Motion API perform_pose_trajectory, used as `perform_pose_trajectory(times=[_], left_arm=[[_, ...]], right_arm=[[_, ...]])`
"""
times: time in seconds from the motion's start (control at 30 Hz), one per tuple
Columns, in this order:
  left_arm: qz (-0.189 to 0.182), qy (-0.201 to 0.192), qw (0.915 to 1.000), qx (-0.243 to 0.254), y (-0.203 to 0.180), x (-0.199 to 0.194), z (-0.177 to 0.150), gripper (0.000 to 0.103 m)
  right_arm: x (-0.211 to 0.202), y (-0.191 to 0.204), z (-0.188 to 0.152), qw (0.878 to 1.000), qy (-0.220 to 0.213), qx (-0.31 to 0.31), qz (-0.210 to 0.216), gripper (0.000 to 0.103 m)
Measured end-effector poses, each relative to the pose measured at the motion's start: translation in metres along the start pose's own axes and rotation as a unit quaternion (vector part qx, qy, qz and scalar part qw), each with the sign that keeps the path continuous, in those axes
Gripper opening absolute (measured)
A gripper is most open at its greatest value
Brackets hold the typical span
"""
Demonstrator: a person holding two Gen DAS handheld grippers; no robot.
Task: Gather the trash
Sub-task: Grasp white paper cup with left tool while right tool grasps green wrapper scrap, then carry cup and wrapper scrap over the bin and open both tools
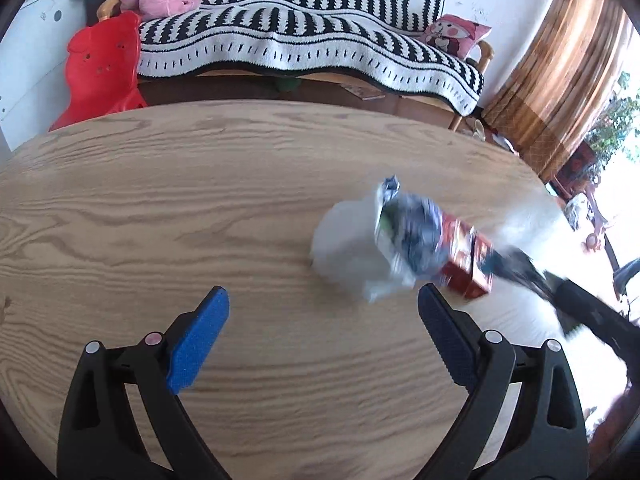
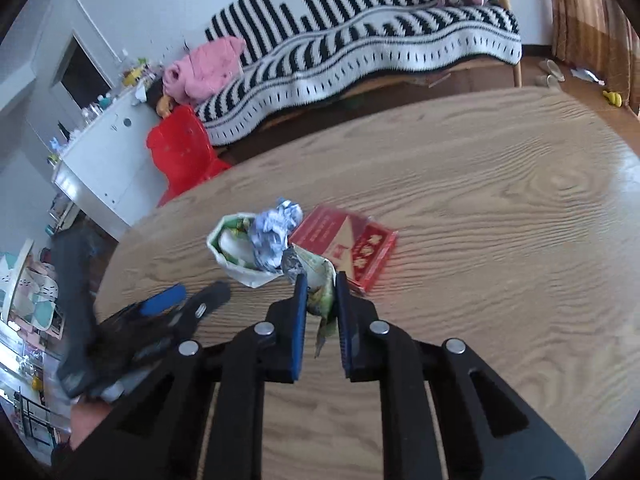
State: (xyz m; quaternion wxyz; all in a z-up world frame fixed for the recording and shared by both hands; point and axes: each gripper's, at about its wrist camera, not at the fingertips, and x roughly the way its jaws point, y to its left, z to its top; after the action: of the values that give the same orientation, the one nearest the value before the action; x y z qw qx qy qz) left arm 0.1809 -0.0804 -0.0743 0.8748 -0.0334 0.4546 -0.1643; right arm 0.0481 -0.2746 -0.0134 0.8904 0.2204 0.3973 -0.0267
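A: Where's the trash? We see a pile mid-table [image 2: 500, 200]: white bag [image 2: 240, 258], crumpled blue-white paper [image 2: 276, 232], red box [image 2: 352, 250], all touching.

B: Right gripper [image 2: 321, 280] is clamped on a green foil wrapper [image 2: 320, 292] at the pile's near edge. Left gripper [image 1: 324, 308] is spread wide with nothing in it, just beside the pile.

A: Handling?

B: We'd call it all light. The wrapper's thin, crinkly and slippery, so pinch a fold. The paper crushes anywhere. The box is stiffer; take it by an edge.

Bare table [image 1: 160, 200] all round; only the trash heap [image 2: 280, 240] obstructs.
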Motion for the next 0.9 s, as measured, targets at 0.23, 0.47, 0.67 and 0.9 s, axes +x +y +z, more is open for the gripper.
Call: perform_pose_trajectory(times=[0.23,0.47,0.67,0.9], left_arm=[[0.01,-0.013,0.9989,-0.044,0.002,0.018,0.011,0.09],[0.038,-0.025,0.9984,-0.034,-0.01,-0.003,0.006,0.044],[0.087,-0.061,0.9943,-0.008,-0.026,-0.052,-0.001,0.044],[0.02,-0.039,0.9986,0.03,-0.077,-0.084,-0.039,0.044]], right_arm=[[-0.032,-0.025,-0.023,1.0,0.011,-0.011,-0.015,0.015],[-0.054,-0.042,-0.037,1.0,0.01,-0.014,-0.025,0.015],[-0.081,-0.05,-0.05,0.999,0.005,-0.02,-0.044,0.015],[-0.115,-0.09,-0.084,0.994,0.04,-0.016,-0.105,0.015]])
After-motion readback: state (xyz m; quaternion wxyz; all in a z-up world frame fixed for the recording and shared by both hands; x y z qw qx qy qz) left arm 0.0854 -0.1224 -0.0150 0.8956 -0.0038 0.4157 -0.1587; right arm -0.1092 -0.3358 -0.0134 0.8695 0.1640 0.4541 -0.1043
